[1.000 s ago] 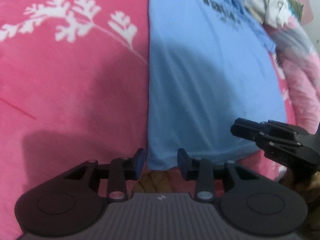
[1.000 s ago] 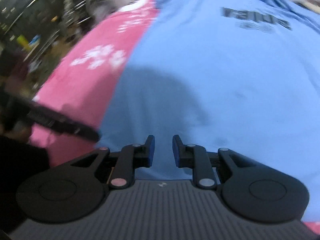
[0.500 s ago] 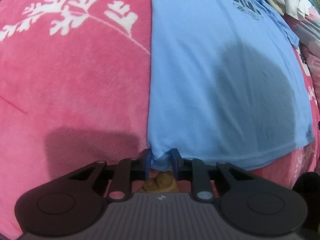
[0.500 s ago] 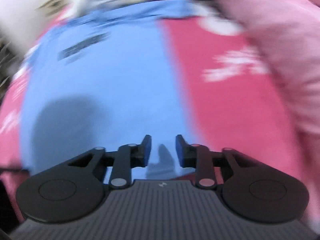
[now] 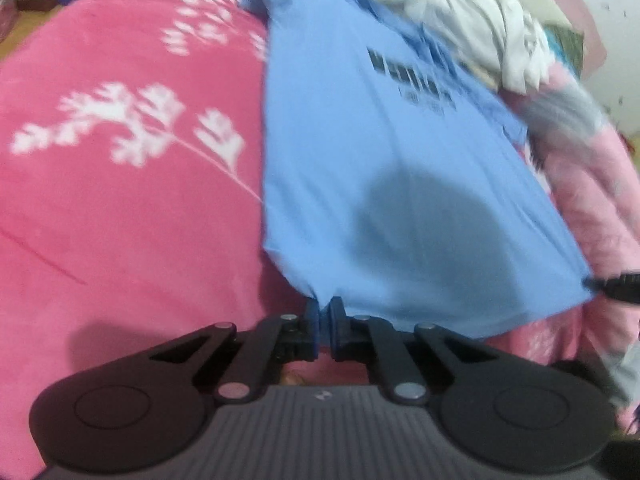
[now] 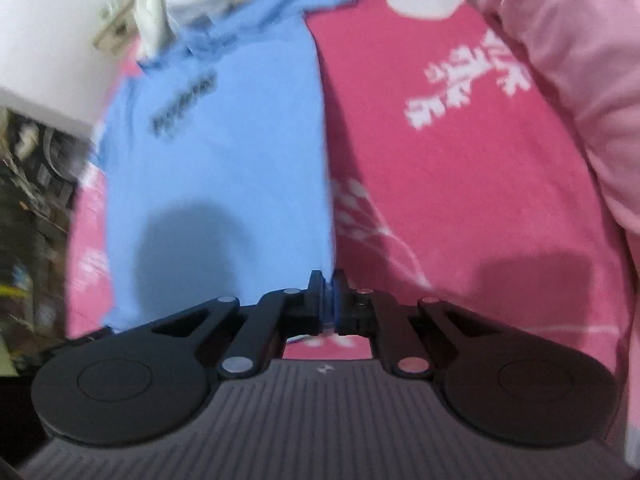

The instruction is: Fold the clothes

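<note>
Both tongs have now clamped the blue T-shirt [image 5: 380, 184] hem corners near the pink blanket's [image 5: 120, 220] edge: left gripper [image 5: 325, 320], right gripper [image 6: 328, 292]. Lifting to fold likely follows.

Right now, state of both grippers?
Left gripper: closed, pinching the near-left hem corner of the blue T-shirt.
Right gripper: closed, pinching the shirt's near-right hem corner.
</note>
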`<state>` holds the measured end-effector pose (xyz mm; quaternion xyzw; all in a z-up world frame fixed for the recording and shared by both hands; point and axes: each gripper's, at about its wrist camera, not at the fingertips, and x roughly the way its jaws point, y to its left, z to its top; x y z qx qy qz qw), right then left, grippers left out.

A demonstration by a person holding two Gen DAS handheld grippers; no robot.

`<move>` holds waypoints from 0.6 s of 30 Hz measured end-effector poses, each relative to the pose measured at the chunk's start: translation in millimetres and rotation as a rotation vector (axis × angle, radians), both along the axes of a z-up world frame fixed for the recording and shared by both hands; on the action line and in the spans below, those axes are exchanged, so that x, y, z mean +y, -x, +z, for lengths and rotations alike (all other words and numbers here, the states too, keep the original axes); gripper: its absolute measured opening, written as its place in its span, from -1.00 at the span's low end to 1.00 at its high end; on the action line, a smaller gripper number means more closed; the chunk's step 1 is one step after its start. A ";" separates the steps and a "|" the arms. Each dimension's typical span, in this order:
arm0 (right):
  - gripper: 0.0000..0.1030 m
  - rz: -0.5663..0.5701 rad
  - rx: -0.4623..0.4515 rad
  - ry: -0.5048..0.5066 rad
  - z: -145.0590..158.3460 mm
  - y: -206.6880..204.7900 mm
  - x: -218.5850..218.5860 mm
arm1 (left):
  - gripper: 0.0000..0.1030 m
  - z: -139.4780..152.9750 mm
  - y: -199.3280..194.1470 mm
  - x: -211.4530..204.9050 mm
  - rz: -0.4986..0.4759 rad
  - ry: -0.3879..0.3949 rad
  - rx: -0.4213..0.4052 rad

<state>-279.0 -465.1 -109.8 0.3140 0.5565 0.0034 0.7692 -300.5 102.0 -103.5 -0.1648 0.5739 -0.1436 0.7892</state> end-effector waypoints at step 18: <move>-0.94 0.051 0.260 0.031 -40.3 25.1 18.5 | -0.90 -32.3 19.1 -12.4 -0.154 -0.184 0.152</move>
